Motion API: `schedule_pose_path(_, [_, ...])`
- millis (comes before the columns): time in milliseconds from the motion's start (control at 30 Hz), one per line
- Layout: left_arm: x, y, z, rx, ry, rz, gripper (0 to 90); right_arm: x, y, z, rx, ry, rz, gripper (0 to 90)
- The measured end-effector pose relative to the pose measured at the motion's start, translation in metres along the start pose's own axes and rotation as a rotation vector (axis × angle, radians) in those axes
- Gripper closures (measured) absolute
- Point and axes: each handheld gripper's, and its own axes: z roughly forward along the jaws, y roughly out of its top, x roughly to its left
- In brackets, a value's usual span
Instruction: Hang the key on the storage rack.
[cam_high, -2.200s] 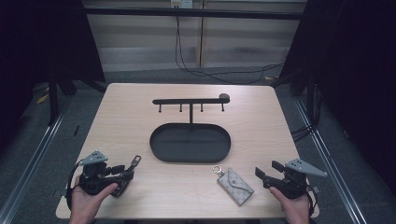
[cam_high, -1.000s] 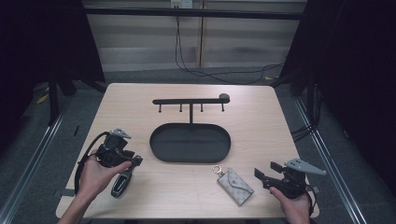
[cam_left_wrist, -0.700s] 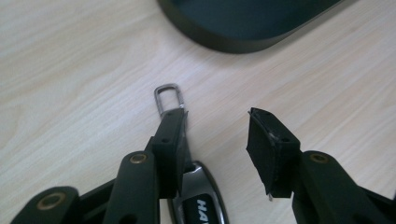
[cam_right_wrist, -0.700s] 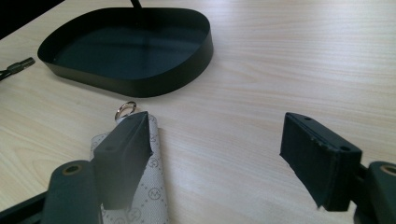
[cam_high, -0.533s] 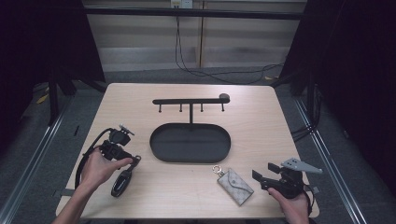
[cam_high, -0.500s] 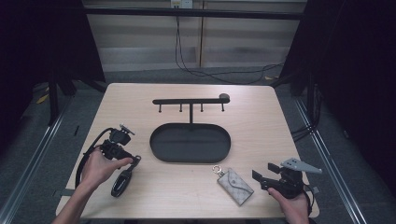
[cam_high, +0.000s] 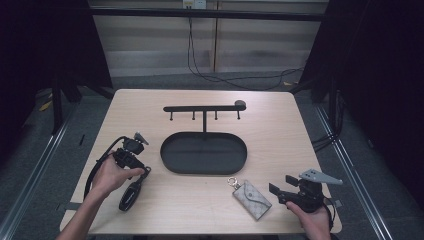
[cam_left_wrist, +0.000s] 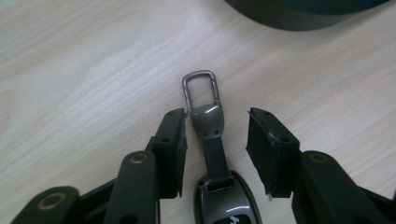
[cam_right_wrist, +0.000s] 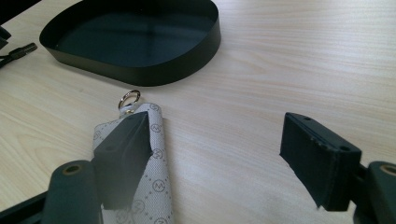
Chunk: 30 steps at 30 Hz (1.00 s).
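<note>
Left tongs (cam_left_wrist: 217, 147) closing – car key fob (cam_left_wrist: 215, 154) between them, strap untouched, right tongs (cam_right_wrist: 217, 161) released

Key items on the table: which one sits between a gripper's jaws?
The black car key fob, between the left gripper jaws; the grey patterned key pouch lies beside the right gripper.

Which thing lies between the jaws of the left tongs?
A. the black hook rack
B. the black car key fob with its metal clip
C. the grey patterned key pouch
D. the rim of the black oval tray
B: in the left gripper view the car key fob lies on the table between the left tongs, whose pads do not yet press on it.
</note>
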Motion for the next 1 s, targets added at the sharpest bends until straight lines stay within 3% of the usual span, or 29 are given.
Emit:
schedule_pose_path(167, [0.005, 0.001, 0.006, 0.029, -0.016, -0.015, 61.8, 0.000, 0.000, 0.000, 0.002, 0.005, 0.000, 24.3])
schedule_pose_path(300, [0.007, 0.004, 0.012, 0.056, -0.023, -0.029, 57.7, 0.000, 0.000, 0.001, 0.004, 0.005, 0.001, 24.3])
schedule_pose_path(633, [0.001, 0.007, 0.021, 0.092, -0.011, -0.005, 61.9, 0.000, 0.000, 0.002, 0.013, 0.001, -0.005, 24.3])
schedule_pose_path(900, [-0.003, 0.010, 0.022, 0.092, 0.029, -0.011, 66.8, 0.000, 0.000, 0.002, 0.015, 0.004, -0.005, 24.3])
schedule_pose_path(933, [-0.007, 0.012, 0.023, 0.107, 0.067, 0.001, 67.4, 0.000, 0.000, 0.002, 0.016, 0.003, -0.005, 24.3])
schedule_pose_path(967, [-0.008, 0.013, 0.023, 0.113, 0.078, 0.014, 67.2, 0.000, 0.000, 0.002, 0.017, 0.003, -0.006, 24.3])
schedule_pose_path(1000, [-0.009, 0.014, 0.023, 0.119, 0.075, -0.003, 67.8, 0.000, 0.000, 0.002, 0.017, 0.003, -0.006, 24.3])
